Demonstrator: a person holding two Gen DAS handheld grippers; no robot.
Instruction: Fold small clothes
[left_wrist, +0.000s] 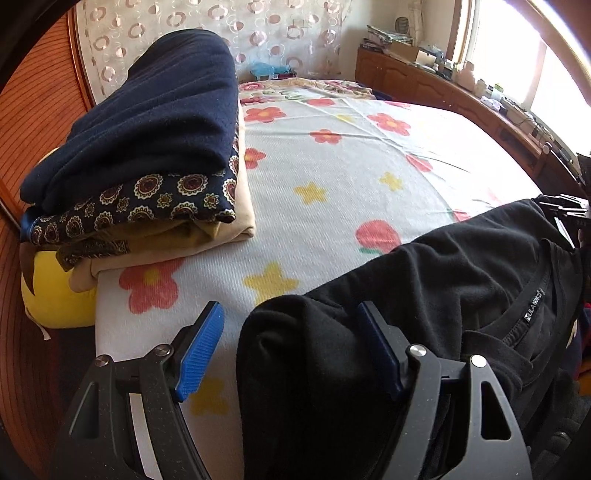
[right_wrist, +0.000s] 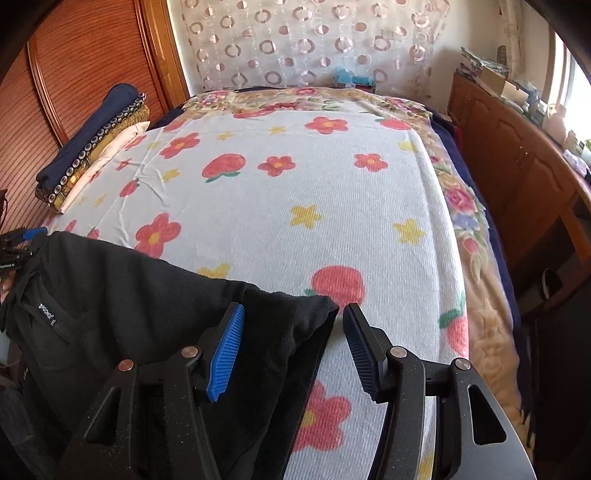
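The soft, floppy black top (right_wrist: 122, 306) lay at the near edge of the flowery bed sheet (right_wrist: 295, 192), both the left claw (left_wrist: 291, 354) and right claw (right_wrist: 291, 354) were spread, and its corners looked easiest to pinch.

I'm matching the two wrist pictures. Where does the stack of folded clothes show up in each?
Left wrist view: stack of folded clothes large at upper left, navy piece on top.
Right wrist view: the stack small at far left, beside the wooden panel.
Shared landmark: the black garment at the near edge.
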